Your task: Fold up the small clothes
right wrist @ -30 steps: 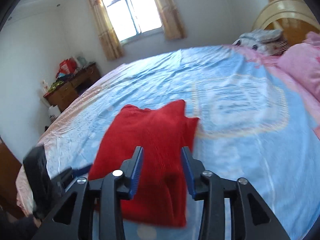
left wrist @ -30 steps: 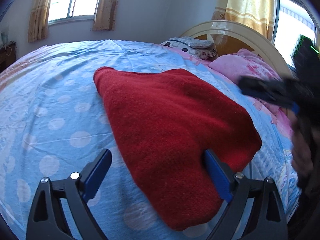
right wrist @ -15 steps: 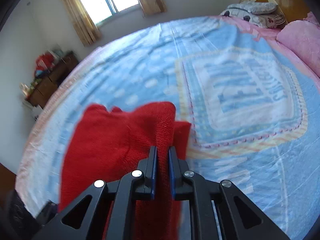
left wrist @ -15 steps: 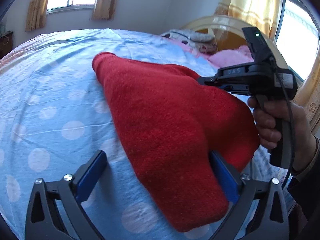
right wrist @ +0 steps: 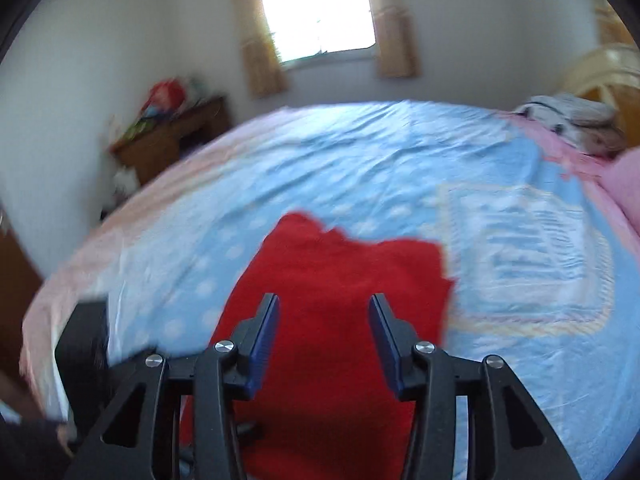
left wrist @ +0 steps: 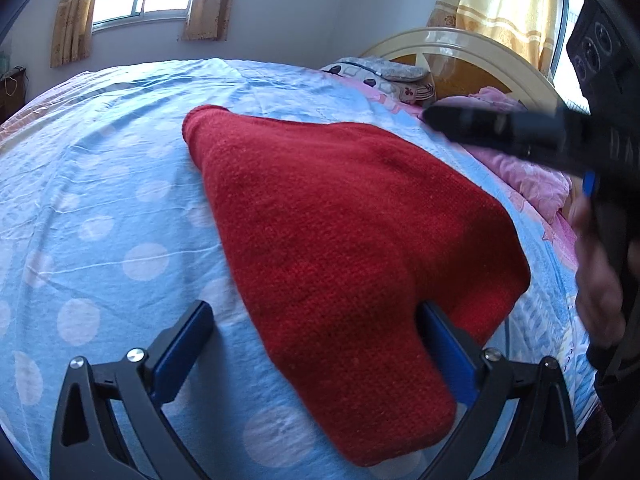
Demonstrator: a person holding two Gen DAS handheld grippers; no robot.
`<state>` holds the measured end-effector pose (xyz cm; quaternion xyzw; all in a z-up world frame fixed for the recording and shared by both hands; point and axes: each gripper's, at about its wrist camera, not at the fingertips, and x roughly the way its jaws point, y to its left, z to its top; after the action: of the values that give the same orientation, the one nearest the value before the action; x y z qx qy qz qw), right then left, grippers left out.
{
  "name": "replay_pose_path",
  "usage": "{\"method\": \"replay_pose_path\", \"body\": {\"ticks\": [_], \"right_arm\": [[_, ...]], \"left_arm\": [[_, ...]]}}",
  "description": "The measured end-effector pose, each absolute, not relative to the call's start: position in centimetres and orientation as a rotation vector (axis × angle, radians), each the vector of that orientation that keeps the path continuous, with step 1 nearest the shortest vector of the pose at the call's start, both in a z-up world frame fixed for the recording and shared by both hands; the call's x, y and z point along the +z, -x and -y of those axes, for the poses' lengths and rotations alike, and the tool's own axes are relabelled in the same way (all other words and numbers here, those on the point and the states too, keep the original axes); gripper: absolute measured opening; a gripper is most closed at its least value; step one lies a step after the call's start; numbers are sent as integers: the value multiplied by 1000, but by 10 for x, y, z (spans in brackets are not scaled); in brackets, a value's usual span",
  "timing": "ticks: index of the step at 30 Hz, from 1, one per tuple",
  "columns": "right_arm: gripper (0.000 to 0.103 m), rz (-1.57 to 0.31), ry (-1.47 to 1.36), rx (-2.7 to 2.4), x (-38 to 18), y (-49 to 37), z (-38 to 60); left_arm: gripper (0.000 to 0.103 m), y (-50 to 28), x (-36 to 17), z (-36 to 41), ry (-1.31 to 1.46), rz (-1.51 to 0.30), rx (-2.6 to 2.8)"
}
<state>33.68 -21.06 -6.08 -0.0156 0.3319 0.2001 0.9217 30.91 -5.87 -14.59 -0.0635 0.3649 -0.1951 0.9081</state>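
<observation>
A folded red knit garment [left wrist: 344,240] lies flat on the blue dotted bedsheet [left wrist: 100,208]. My left gripper [left wrist: 316,336] is open at its near edge, with the right finger [left wrist: 448,344] tucked against the cloth and the left finger [left wrist: 184,344] on the sheet. My right gripper [right wrist: 322,328] is open and empty, held above the garment [right wrist: 340,280]. In the left wrist view it shows as a dark blurred bar [left wrist: 520,132] at the right, above the cloth.
Pink pillows [left wrist: 532,176] and a folded grey blanket [left wrist: 380,72] lie by the cream headboard [left wrist: 460,52]. A wooden desk [right wrist: 172,136] with clutter stands by the far wall. The bed's edge [right wrist: 60,304] is at the left.
My right gripper was shut low over the garment half a second ago; it has opened and lifted away. The garment lies flat. My left gripper has hardly moved.
</observation>
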Motion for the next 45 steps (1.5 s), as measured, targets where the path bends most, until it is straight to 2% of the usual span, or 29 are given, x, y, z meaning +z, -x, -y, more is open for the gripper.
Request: {"method": "replay_pose_path", "body": {"ticks": [6, 10, 19, 24, 26, 32, 39, 42, 45], "right_arm": [[46, -809, 45, 349, -105, -349, 226], [46, -785, -21, 379, -110, -342, 243], [46, -721, 53, 351, -118, -327, 240], [46, -706, 64, 337, -122, -319, 245], [46, -699, 43, 337, -124, -317, 252], [47, -716, -35, 346, -127, -320, 268], [50, -675, -114, 438, -109, -317, 279], [62, -671, -245, 435, -100, -327, 299], [62, -671, -307, 401, -96, -340, 312]], "left_arm": [[103, -311, -146, 60, 127, -755, -402], [103, -312, -147, 60, 123, -755, -403], [103, -312, -140, 60, 109, -784, -369], [103, -304, -117, 55, 118, -684, -321], [103, -314, -113, 60, 63, -697, -316], [103, -334, -141, 53, 155, -764, -350], [103, -333, -144, 44, 254, -774, -389], [103, -333, -144, 39, 294, -764, -407], [103, -331, -145, 37, 314, -757, -417]]}}
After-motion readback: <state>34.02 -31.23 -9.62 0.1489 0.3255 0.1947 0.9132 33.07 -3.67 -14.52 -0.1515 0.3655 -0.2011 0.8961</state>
